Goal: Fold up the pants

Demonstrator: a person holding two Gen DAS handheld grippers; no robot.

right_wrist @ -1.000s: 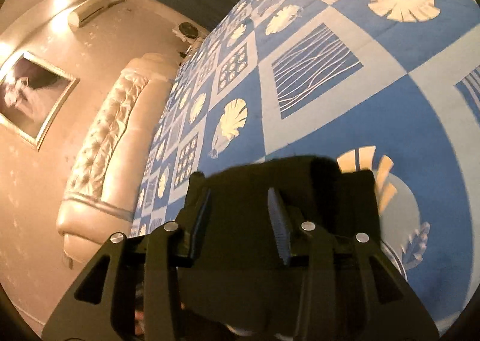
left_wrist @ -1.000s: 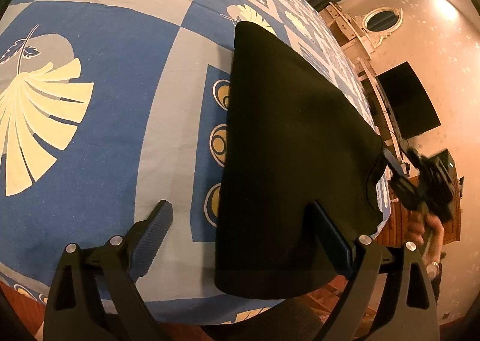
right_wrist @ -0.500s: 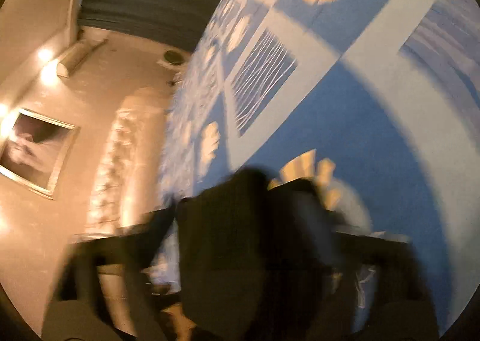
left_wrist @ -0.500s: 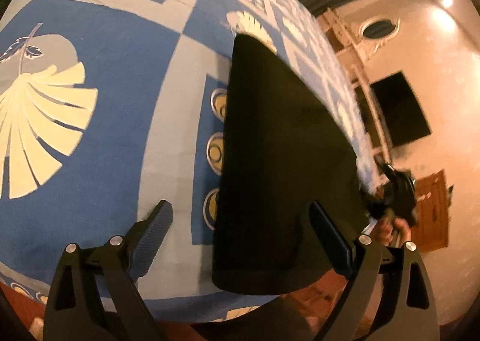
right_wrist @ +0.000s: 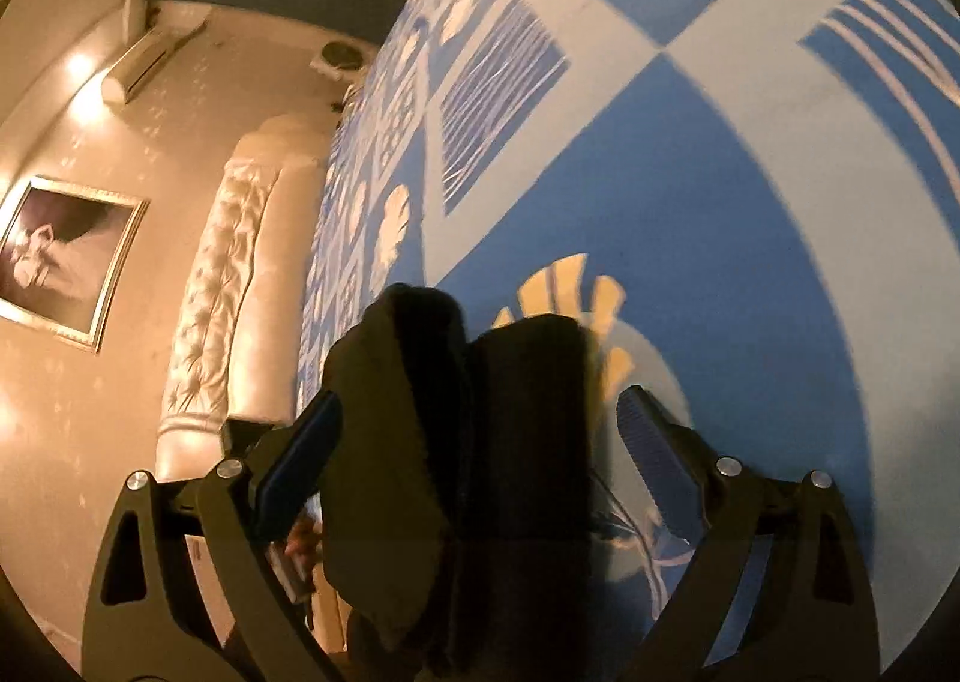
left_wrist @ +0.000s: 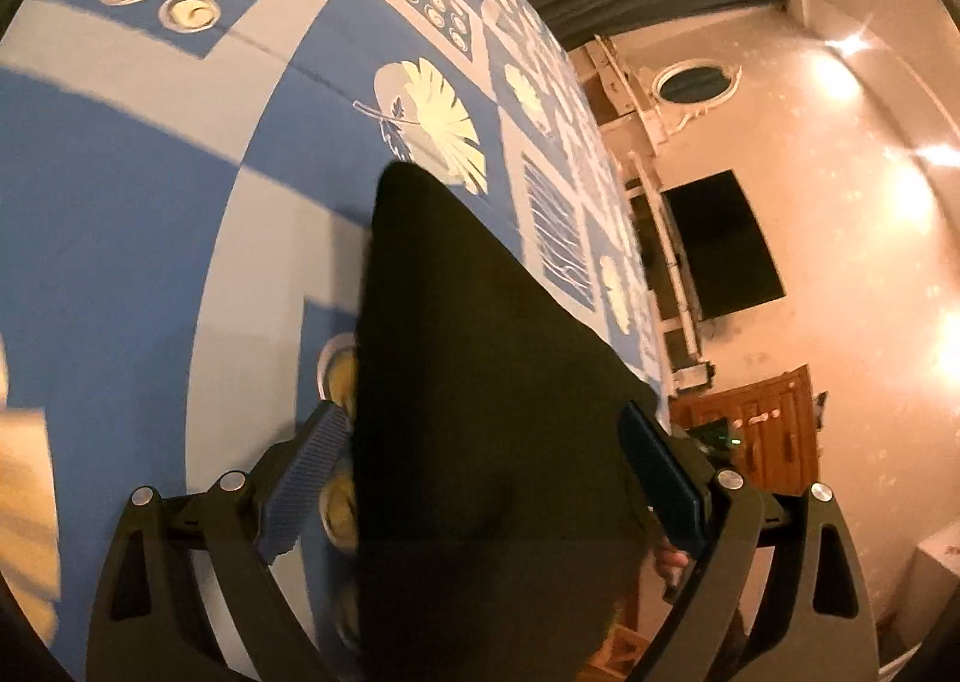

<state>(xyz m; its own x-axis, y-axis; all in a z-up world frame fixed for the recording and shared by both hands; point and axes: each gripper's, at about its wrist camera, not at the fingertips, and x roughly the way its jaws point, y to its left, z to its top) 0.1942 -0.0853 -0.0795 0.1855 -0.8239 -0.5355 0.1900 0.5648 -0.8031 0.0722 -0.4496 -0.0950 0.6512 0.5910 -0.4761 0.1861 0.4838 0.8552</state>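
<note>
Black pants (left_wrist: 480,412) on blue bedspread (left_wrist: 120,238), seemingly unlabelled, between both grippers' released jaws.

Dim warm wall-lamp light, fisheye warp, motion blur.

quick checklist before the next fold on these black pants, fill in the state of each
1. Left gripper jaws open: ok.
2. Right gripper jaws open: ok.
3. Black fabric pants between the left jaws: ok.
4. Pants between the right jaws: ok, bunched there.
5. Pants flat on the blue patterned bedspread: not ok, the right-wrist view shows a raised lump.
6. Near edge of the pants on the bed: cannot tell.
</note>
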